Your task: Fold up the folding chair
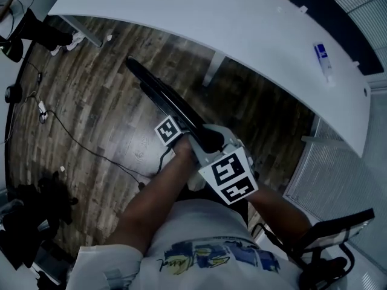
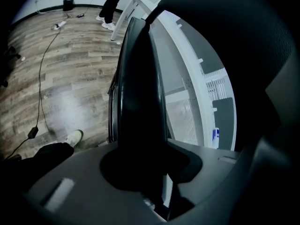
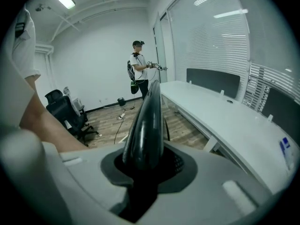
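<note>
Over the wooden floor (image 1: 91,119), at the middle of the head view, the folding chair (image 1: 163,95) appears as one thin dark slab, so the folding itself looks done or nearly done. No seat or leg visibly stands out from it. What seems left is to put it down or lean it somewhere. Whether its far end touches the floor I cannot tell.

Its long axis runs from the grips out toward 10 o'clock, far end pointing away from the person, with the white table (image 1: 242,23) lying from 12 to 3 o'clock.

Both grippers clamp the near end, close together. The left gripper (image 1: 179,135) has its jaws narrow on the chair's edge, and so does the right gripper (image 1: 213,142).
</note>
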`<state>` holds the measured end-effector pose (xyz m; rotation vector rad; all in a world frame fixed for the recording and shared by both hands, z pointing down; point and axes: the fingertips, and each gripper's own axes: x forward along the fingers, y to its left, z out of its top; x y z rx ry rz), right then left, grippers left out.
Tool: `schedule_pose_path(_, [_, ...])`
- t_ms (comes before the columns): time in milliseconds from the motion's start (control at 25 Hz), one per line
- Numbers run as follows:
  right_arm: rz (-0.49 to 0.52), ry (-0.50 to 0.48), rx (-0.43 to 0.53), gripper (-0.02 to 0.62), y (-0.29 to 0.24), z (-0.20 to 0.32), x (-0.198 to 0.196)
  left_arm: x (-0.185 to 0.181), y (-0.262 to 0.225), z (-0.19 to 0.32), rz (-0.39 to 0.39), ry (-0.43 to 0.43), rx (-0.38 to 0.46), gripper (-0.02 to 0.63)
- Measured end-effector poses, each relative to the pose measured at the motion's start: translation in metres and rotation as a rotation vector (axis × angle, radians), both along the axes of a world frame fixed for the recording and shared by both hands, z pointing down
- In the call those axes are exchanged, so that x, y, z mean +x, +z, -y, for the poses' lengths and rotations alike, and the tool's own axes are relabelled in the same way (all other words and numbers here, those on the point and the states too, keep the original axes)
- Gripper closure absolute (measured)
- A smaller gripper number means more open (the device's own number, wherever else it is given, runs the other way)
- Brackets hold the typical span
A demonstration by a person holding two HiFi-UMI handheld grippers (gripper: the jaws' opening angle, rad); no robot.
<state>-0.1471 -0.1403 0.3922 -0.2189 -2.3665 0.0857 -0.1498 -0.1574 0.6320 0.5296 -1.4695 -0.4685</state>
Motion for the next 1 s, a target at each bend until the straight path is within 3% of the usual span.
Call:
schedule_pose_path(520, [-0.01,-0.22,-0.025,0.514,0.02,0.077,-0.004,-0.002,0.02,0.07,-0.021,-0.211,-0.026,0.488])
schedule_pose_path(840, [-0.004,-0.262,-0.073,0.514,0.037,0.153,0.0,0.0,0.036,0.134,-0.024,-0.255,-0.064,0.488])
schedule_pose_path(1000, [0.007,-0.289,-0.082,0.514,0.039,0.161,0.002,0.001,0.039,0.137,-0.02,-0.281,-0.08,0.486])
